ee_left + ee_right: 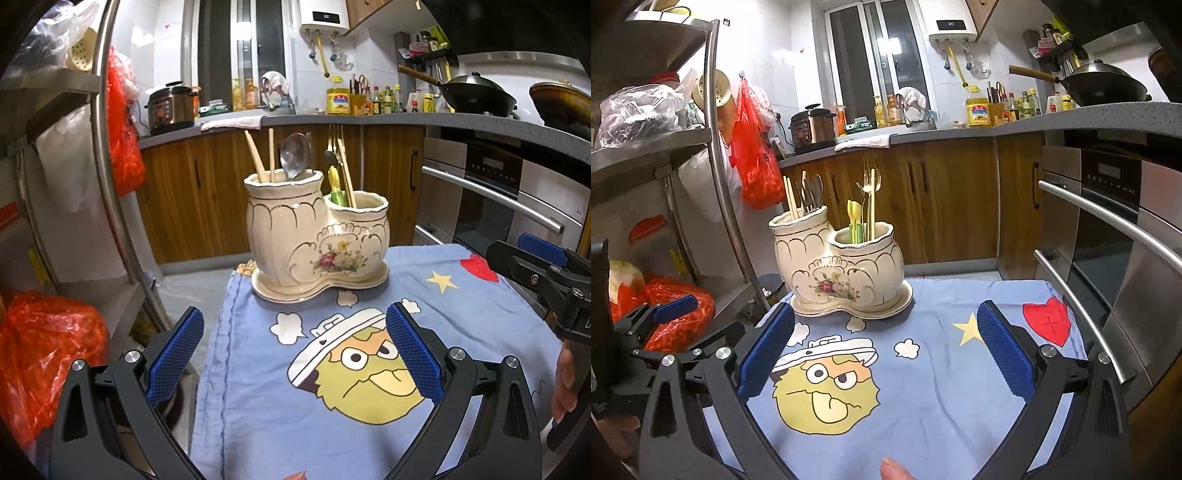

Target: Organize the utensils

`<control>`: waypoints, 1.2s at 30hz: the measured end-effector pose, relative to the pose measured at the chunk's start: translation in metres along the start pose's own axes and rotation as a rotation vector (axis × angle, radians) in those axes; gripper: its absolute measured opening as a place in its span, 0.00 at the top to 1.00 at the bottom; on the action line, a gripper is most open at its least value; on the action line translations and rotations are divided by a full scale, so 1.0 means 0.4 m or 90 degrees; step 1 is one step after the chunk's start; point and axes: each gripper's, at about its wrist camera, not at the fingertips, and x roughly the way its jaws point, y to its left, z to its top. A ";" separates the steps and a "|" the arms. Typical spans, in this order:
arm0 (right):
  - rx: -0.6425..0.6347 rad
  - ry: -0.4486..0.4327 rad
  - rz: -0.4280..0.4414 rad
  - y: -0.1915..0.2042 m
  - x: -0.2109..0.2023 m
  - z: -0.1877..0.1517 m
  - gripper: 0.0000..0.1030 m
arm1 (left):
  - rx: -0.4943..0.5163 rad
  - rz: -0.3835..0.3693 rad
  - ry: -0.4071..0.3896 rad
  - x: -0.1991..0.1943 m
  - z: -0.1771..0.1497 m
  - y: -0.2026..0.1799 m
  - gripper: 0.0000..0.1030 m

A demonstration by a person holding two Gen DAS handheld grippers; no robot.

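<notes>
A cream ceramic double-pot utensil holder [316, 240] [842, 273] with a flower print stands at the far edge of a blue cartoon cloth [369, 369] [923, 387]. Its taller left pot holds chopsticks [258, 157] and a steel spoon [295, 155]. In the lower right pot stand forks [335, 142], a gold-handled utensil and a yellow-green plastic utensil [335, 186] [854, 221]. My left gripper [294, 334] is open and empty, held back from the holder above the cloth. Just as open and empty, my right gripper [885, 334] hangs over the cloth nearer its right side.
A steel rack [716, 155] with red bags [753, 155] rises at the left. Wooden cabinets [207, 192] and a counter with a rice cooker [171, 107] lie behind. An oven [1108, 229] with long bar handles is at the right. A fingertip [895, 469] shows at the bottom edge.
</notes>
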 end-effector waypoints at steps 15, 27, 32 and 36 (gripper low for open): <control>-0.006 0.007 -0.005 0.005 0.011 -0.002 0.05 | -0.007 -0.004 0.004 0.005 -0.004 0.003 0.05; -0.005 0.010 -0.010 0.005 0.016 -0.007 0.05 | -0.004 0.000 0.008 0.011 -0.009 0.001 0.05; -0.005 0.013 -0.009 0.005 0.017 -0.010 0.05 | -0.006 -0.004 0.009 0.013 -0.011 0.000 0.05; -0.006 0.012 -0.011 0.008 0.018 -0.010 0.05 | -0.002 -0.005 0.011 0.014 -0.013 -0.005 0.05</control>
